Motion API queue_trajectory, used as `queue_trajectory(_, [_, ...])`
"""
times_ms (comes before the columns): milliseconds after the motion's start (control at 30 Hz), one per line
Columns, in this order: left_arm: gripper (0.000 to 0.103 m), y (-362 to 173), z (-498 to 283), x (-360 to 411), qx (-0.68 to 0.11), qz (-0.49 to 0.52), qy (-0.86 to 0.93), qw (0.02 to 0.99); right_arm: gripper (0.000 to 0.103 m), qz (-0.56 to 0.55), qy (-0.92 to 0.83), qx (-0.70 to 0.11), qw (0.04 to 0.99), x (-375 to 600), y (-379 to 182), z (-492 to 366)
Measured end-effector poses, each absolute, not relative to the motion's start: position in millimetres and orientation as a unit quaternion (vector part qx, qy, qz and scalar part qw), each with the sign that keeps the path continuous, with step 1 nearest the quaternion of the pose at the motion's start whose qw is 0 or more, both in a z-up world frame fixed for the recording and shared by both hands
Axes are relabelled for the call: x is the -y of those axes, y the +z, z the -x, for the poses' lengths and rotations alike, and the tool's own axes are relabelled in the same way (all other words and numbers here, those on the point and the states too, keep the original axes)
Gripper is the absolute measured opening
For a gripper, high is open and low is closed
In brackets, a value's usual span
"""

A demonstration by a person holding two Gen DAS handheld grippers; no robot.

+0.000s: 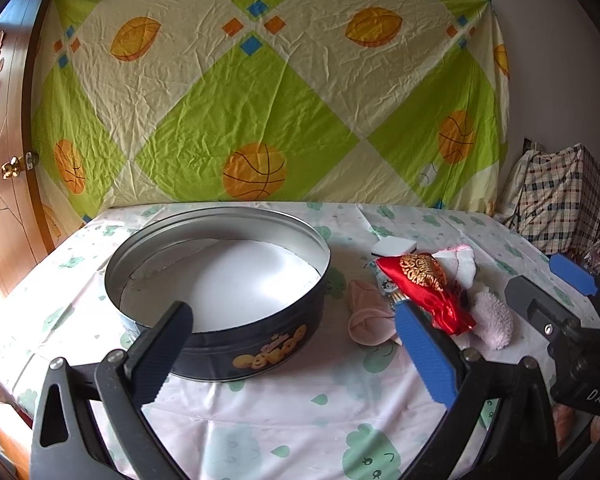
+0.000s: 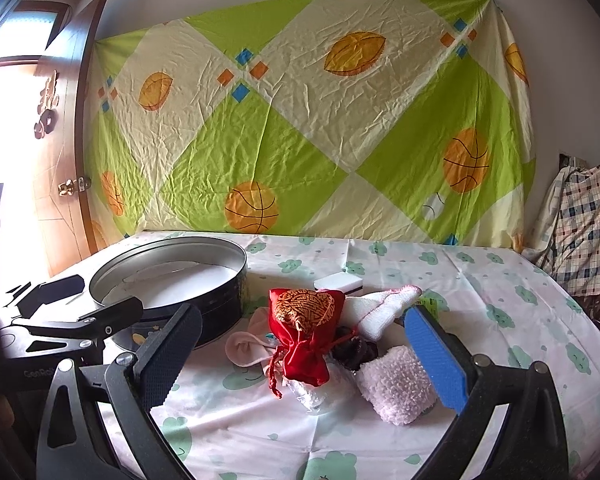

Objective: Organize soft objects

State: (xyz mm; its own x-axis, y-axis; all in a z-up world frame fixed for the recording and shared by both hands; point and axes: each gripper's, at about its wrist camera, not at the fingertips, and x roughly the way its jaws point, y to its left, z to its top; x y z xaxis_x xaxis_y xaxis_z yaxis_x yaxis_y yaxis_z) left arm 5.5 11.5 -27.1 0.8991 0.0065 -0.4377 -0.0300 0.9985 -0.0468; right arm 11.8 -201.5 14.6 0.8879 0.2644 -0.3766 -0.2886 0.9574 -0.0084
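- Left gripper: jaws wide, empty, low in the frame before the round tin.
- Right gripper: jaws wide, empty.
- Red pouch, pink sock, fluffy pink cloth, white towel: heaped centre frame on the table, right of the tin.

A: What's in the heap?
B: A red satin pouch with gold brocade, lying atop a fluffy pink cloth, a white towel and a pale pink sock.
A: And the round tin?
B: Lidless, upright, left of them.
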Motion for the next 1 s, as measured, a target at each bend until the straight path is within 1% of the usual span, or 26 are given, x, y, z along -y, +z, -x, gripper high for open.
queue_trajectory(433, [0.103,-35,-38,27,-0.247,0.003,-0.017,0.969,0.102,0.004,0.1,-0.22,0.97,243,-7,-35])
queue_trajectory(600, [0.103,-37,-59,53,-0.252,-0.007,-0.04,0.967,0.102,-0.009,0.076,-0.228,0.971,264,-14,-42])
queue_trajectory(867, [0.102,-46,-106,89,-0.285,-0.012,-0.078,0.955,0.102,-0.025,0.045,-0.238,0.97,291,-23,-52])
queue_trajectory(933, [0.098,-51,-118,93,-0.303,-0.008,-0.091,0.949,0.102,-0.024,0.041,-0.24,0.97,295,-25,-55])
queue_trajectory(1000, [0.085,-56,-125,97,-0.317,-0.004,-0.107,0.942,0.102,-0.017,0.038,-0.243,0.969,295,-26,-59])
